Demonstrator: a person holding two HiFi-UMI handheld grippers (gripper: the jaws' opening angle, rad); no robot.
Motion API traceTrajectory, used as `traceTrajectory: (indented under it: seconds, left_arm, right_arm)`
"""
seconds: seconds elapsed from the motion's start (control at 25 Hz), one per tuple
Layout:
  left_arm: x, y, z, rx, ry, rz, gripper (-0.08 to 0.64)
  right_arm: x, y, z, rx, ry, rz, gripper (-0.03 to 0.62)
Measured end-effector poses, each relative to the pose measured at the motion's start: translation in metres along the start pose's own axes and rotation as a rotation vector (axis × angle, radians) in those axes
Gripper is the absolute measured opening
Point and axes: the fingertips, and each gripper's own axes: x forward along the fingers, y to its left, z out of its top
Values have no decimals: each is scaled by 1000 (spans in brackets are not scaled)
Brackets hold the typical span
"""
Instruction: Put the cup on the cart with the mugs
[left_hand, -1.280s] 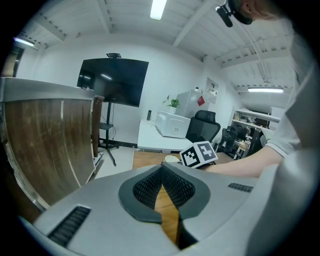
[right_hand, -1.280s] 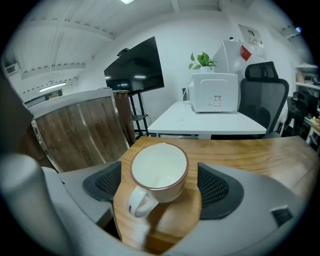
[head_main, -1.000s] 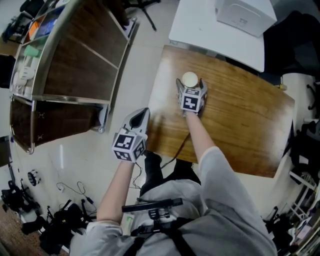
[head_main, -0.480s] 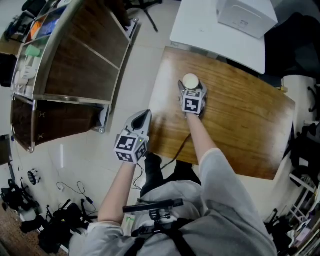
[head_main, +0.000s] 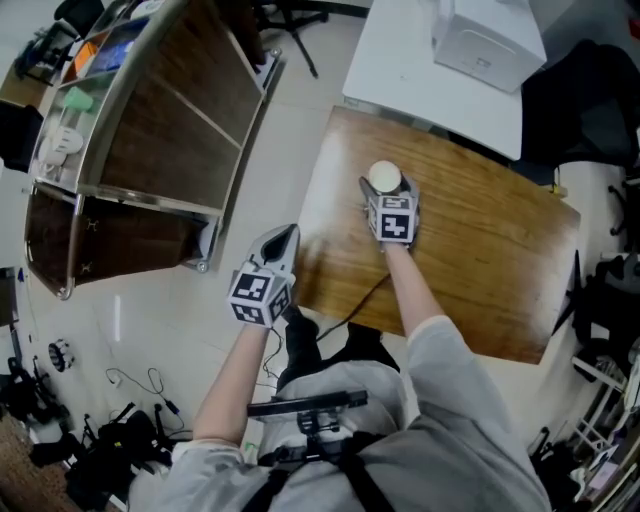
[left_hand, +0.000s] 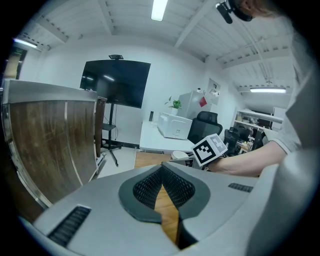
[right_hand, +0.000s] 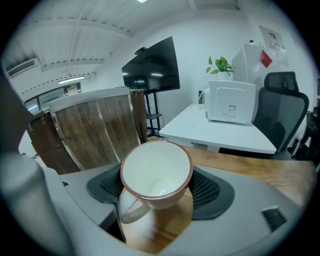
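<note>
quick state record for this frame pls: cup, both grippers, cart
cup: upright, empty, white with a reddish rim, handle toward the gripper body
right gripper: shut on cup, over the wooden table
left gripper: shut, nothing between its jaws, over the floor beside the table edge
cart: to the left, apart from the table; cup not yet on it

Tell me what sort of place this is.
Probably an office or lab workroom: what looks like a printer on a white desk, a black office chair and a big dark screen on a stand.
</note>
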Motion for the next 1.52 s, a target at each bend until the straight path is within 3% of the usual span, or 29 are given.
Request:
traceTrajectory:
  seconds: [0.52, 0.72, 1.04, 1.52]
  left_arm:
    - [-42, -2, 40, 50, -86, 28, 2]
    - [-69, 4, 42, 53, -112, 61, 2]
    - [-127, 48, 23, 1, -127, 152, 2]
    - [-243, 152, 11, -38, -198, 304, 2]
  right_arm:
    - [-120, 71, 57, -233, -51, 245, 400]
    - [-159, 106, 59, -264, -44, 349, 400]
    - [-179, 184, 55, -363, -32, 463, 400]
    - [-192, 356, 48, -441, -53, 657, 400]
